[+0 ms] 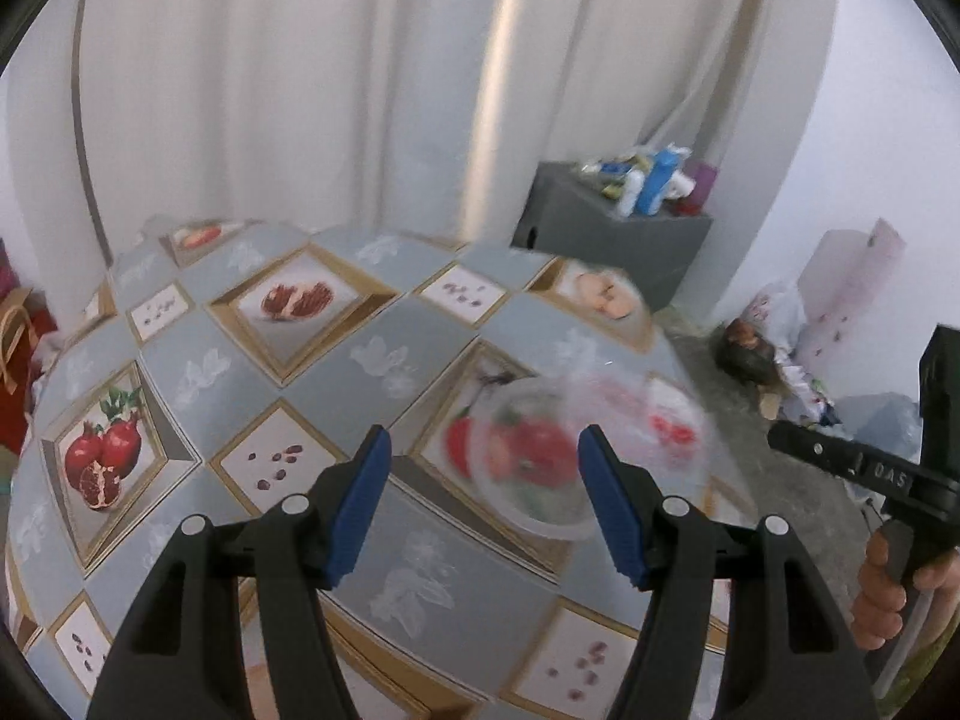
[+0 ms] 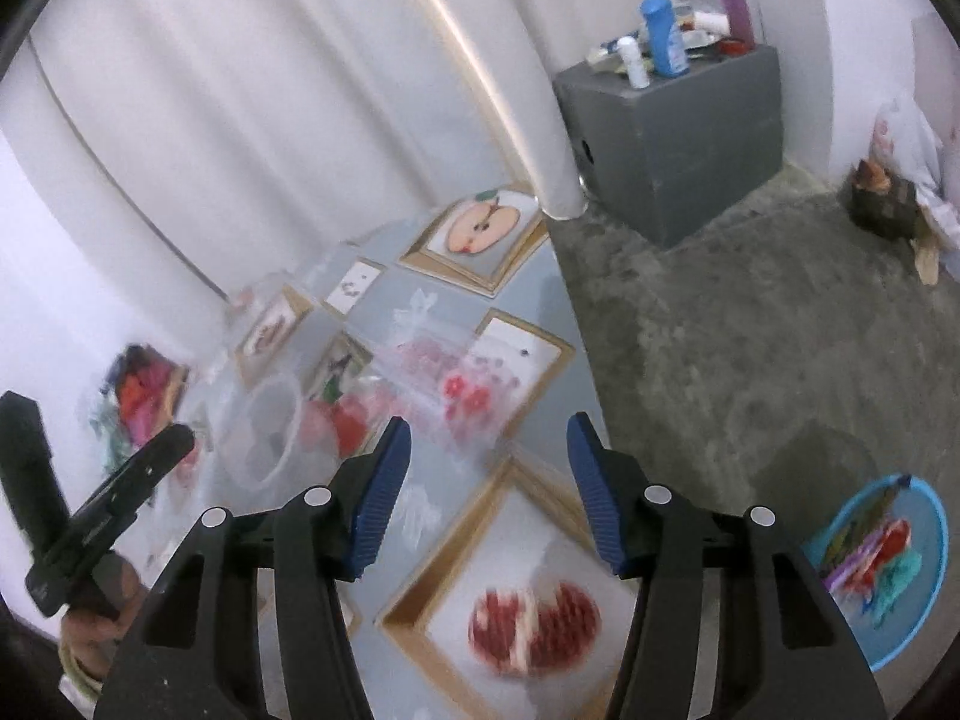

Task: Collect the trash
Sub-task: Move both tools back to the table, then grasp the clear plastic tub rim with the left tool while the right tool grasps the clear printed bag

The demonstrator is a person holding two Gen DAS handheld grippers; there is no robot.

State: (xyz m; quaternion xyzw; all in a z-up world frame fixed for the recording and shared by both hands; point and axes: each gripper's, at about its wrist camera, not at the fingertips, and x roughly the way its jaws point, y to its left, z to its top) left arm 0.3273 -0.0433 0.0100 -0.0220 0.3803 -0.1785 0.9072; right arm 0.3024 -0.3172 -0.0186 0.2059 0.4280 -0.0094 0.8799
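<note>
A round clear plastic container lies on the table's fruit-print cloth, with a crumpled clear bag with red print just to its right. My left gripper hovers above the container, open, with nothing pressed between its blue pads. From the right wrist view the container and the bag lie ahead and to the left. My right gripper is open and empty over the cloth near the table's right edge. Both views are blurred.
A blue basket with colourful scraps stands on the grey floor at the right. A grey box topped with bottles sits against the white curtain. More clutter lies by the far wall. A colourful heap is at the table's left.
</note>
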